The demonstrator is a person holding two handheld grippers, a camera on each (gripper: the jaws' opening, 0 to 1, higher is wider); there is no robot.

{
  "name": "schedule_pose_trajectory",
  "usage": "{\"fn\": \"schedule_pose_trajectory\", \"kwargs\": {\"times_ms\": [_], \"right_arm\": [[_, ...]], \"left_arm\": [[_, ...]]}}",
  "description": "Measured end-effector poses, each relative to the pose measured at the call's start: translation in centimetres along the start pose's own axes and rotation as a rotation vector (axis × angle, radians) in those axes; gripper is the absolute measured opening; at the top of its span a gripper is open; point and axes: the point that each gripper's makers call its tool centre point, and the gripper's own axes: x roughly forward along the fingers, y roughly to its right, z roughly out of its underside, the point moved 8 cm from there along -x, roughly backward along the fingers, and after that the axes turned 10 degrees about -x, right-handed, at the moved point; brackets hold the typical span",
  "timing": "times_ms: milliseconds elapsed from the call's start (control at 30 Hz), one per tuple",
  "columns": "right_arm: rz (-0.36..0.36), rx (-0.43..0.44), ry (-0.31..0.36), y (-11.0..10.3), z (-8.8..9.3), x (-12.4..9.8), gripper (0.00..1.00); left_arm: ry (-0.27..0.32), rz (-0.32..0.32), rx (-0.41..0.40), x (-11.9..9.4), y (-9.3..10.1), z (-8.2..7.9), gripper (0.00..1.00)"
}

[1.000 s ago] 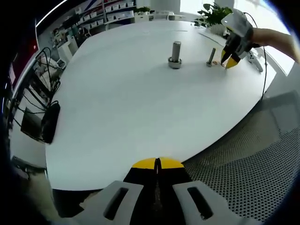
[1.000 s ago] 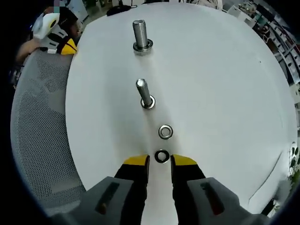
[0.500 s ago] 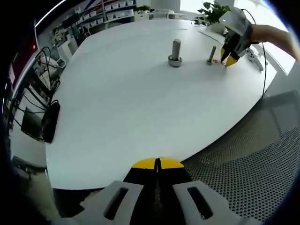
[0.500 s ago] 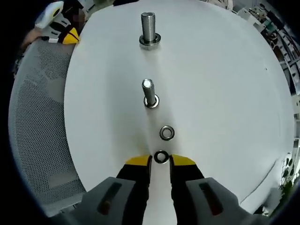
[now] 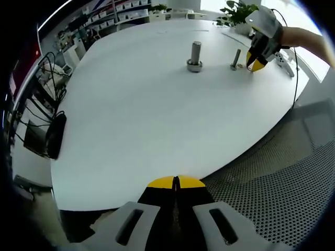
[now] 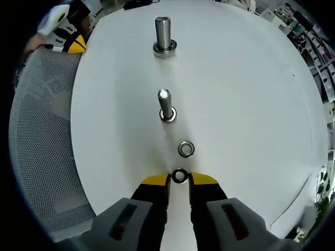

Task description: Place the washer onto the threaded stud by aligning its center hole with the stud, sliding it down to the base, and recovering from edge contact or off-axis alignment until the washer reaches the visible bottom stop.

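Room: shelving and stacked boxes line the far wall in the left gripper view, and a leafy plant [image 5: 238,10] stands beyond the far edge.
Surface: a large white rounded surface [image 5: 136,115] fills the middle of both views.
Chair: a grey perforated mesh chair [image 6: 44,151] sits beside the surface's edge, on the left of the right gripper view.
Cables: black cables and a dark bag [image 5: 49,137] hang off the surface's left side in the left gripper view.
Left hand-held gripper [image 5: 176,182]: its yellow-tipped jaws are pressed together with nothing between them, poised over the near edge of the surface; it also appears at the upper left of the right gripper view.
Right hand-held gripper [image 6: 179,179]: its yellow tips sit low on the surface with a narrow gap, one on each side of the washer; whether they pinch it cannot be told.
Large bolt [image 6: 163,35]: stands upright on its head, farthest along the line from the right hand-held gripper.
Threaded stud [image 6: 166,105]: a slimmer one, upright on its base, between the large bolt and the washers.
Second washer [image 6: 186,149]: lies flat, just short of the stud.
Washer [image 6: 179,175]: lies flat between the right hand-held gripper's tips, well apart from the stud.
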Motion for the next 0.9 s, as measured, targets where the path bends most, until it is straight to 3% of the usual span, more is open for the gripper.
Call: {"fn": "schedule_pose_trajectory", "kwargs": {"times_ms": [433,800,900], "right_arm": [[0.006,-0.002,0.001,-0.03,0.0,0.02,0.16],[0.054,0.07,0.036,-0.35,0.23,-0.1,0.15],[0.03,0.1,0.054,-0.47,0.23,-0.19,0.14]], "left_arm": [[0.006,-0.003,0.001,-0.05,0.01,-0.05,0.0],[0.011,0.0,-0.002,-0.08,-0.07,-0.07,0.0],[0.008,0.0,-0.003,-0.06,-0.06,-0.06,0.0]]}}
